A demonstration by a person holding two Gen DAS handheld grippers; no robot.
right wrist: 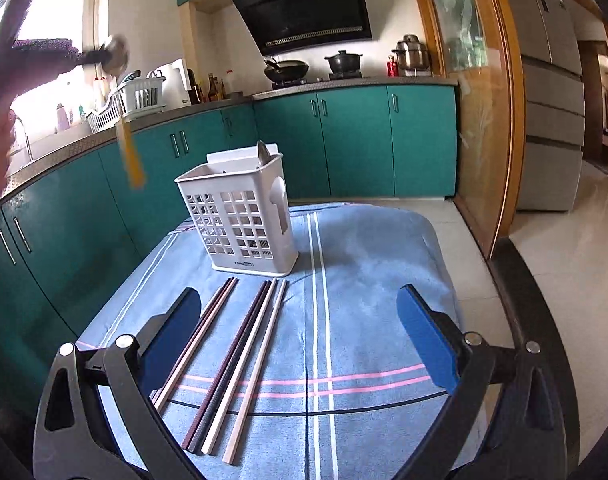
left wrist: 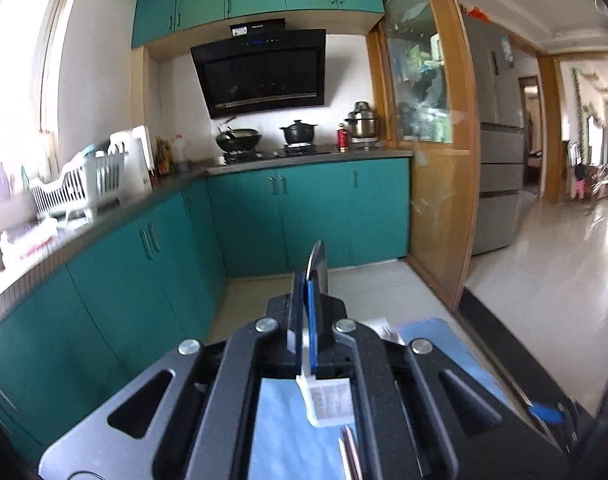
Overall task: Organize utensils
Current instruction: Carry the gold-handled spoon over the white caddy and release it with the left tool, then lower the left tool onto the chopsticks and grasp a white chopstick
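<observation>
Spanning the near foreground, the right gripper [right wrist: 300, 336] stands spread wide and empty over the blue cloth [right wrist: 376, 280]. Between its fingers lie the chopsticks [right wrist: 240, 360], long axes running near to far toward the white utensil caddy [right wrist: 240, 216] just beyond their far tips; this hand is judged the nearer one. High at far left, the left gripper [left wrist: 308, 280] is pressed together on a spoon [right wrist: 118, 56], bowl up, yellow handle [right wrist: 130, 156] hanging blurred. The caddy's contents are mostly hidden.
</observation>
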